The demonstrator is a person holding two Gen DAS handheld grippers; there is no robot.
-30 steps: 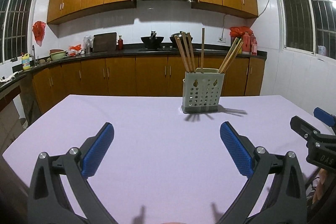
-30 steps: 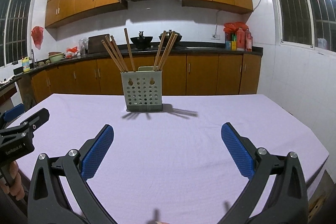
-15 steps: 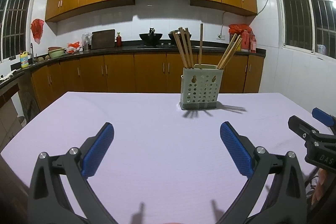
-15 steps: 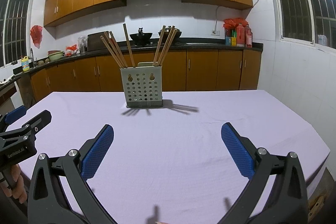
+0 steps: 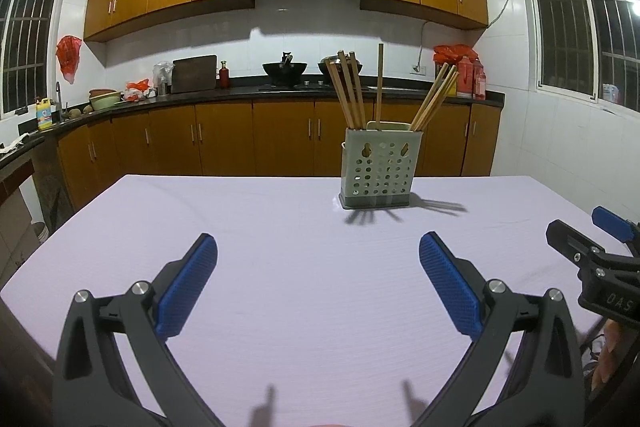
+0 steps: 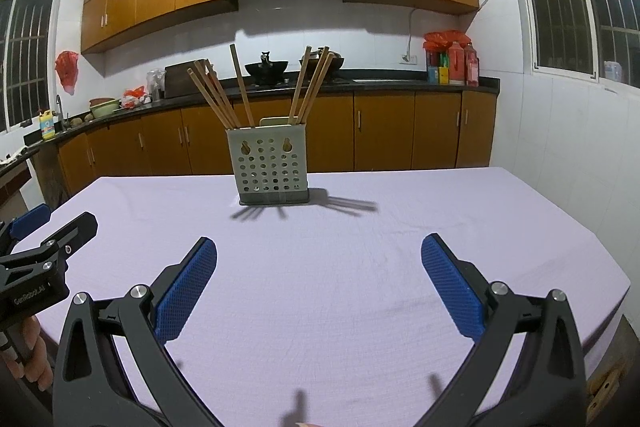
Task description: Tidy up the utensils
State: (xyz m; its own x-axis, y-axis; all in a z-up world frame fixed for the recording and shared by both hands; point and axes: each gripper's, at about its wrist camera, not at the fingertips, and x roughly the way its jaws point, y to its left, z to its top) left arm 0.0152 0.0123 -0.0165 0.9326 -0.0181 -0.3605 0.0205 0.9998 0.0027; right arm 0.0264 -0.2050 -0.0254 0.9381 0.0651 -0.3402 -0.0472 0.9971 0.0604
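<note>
Nearing the chopstick holder [image 5: 378, 167], both grippers stay wide.

Walls: white tiles [image 5: 280, 39] were seen; barred windows [image 5: 580, 27] were set in both sides
Furniture: wooden cabinets [image 5: 224, 147] were ranged under a black counter [image 5: 240, 91]
Table: a lilac cloth [image 6: 360, 267] was spread

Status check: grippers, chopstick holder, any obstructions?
Left gripper open, empty. Right gripper open, empty. Chopsticks upright in holder on table. Nothing between.
</note>
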